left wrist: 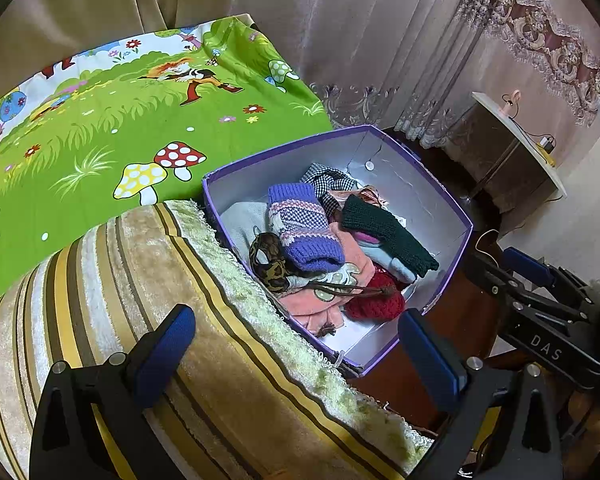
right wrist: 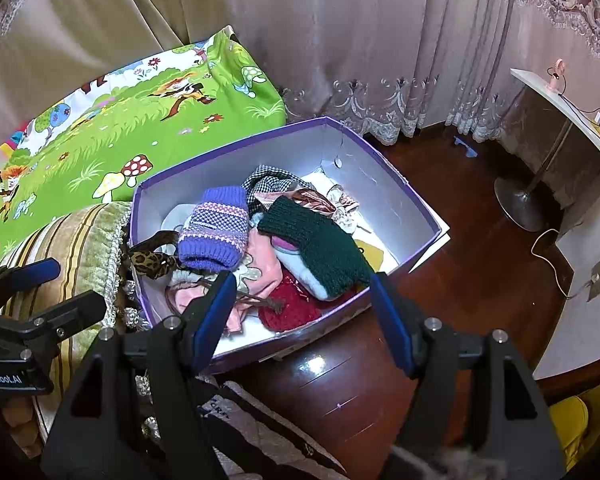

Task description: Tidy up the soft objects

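Observation:
A purple box (left wrist: 444, 196) (right wrist: 396, 184) holds a pile of soft things: a purple patterned knit hat (left wrist: 300, 228) (right wrist: 216, 232), a dark green knit piece (left wrist: 388, 232) (right wrist: 320, 244), pink cloth (left wrist: 320, 304) (right wrist: 260, 268), a red knit item (left wrist: 376, 300) (right wrist: 292, 308), a checked cloth (left wrist: 324, 180) (right wrist: 268, 180) and a leopard-print band (left wrist: 268, 260) (right wrist: 148, 262). My left gripper (left wrist: 296, 356) hangs open over the striped cushion (left wrist: 160, 280) beside the box, nothing between its fingers. My right gripper (right wrist: 304, 320) is open above the box's near rim, empty.
The box stands between a bed with a green cartoon sheet (left wrist: 120, 120) (right wrist: 120, 128) and dark wood floor (right wrist: 460, 280). Curtains (right wrist: 340, 40) hang behind. A small white-topped table (right wrist: 560, 120) with a cable stands at the right. A printed bag (right wrist: 260, 432) lies under my right gripper.

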Available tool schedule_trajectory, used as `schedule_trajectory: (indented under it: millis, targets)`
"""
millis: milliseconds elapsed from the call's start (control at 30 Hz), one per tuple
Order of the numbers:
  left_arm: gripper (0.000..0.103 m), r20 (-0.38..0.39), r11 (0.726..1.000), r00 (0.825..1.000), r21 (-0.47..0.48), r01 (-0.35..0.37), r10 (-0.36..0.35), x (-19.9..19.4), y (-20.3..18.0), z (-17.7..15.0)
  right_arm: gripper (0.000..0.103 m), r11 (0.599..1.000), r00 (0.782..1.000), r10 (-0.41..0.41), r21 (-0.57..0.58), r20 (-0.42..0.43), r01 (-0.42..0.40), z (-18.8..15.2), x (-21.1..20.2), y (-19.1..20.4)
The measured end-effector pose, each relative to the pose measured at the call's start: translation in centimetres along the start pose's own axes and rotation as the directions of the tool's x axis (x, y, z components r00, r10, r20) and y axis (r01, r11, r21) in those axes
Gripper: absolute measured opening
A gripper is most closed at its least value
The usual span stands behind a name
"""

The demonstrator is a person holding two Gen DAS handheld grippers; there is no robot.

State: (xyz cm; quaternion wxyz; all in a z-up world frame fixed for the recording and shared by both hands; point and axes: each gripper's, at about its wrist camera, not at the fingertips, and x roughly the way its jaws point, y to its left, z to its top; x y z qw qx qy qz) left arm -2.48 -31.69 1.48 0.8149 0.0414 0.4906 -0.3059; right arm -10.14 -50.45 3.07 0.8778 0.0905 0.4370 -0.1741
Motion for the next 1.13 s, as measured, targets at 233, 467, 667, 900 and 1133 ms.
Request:
schedule_trajectory:
  millis: [233, 467, 667, 900, 1133]
  targets:
    - [0.102, 0.000, 1.000, 1.000, 0.000, 0.000, 0.000, 0.01, -0.01, 0.03, 0.072, 1.000, 1.000, 0.000, 0.001, 0.002, 0.000, -0.01, -0.05, 0.00]
    - [0.102, -0.001, 1.000, 1.000, 0.001, -0.001, 0.001, 0.02, -0.01, 0.05, 0.072, 1.000, 1.000, 0.001, 0.001, 0.001, -0.001, 0.00, -0.08, 0.00]
    - [0.102, -0.001, 1.000, 1.000, 0.001, -0.001, 0.001, 0.04, -0.03, 0.05, 0.072, 1.000, 1.000, 0.001, 0.001, 0.001, -0.001, 0.00, -0.03, -0.01]
    - [0.102, -0.005, 1.000, 1.000, 0.005, -0.004, 0.004, 0.16, -0.10, 0.13, 0.073, 1.000, 1.000, 0.001, 0.001, -0.002, -0.001, -0.08, 0.04, -0.02]
    - [0.103, 0.017, 0.999, 0.999, 0.018, 0.028, -0.028, -0.12, 0.01, 0.44, 0.073, 1.000, 1.000, 0.000, 0.004, -0.003, 0.000, -0.21, 0.03, -0.08]
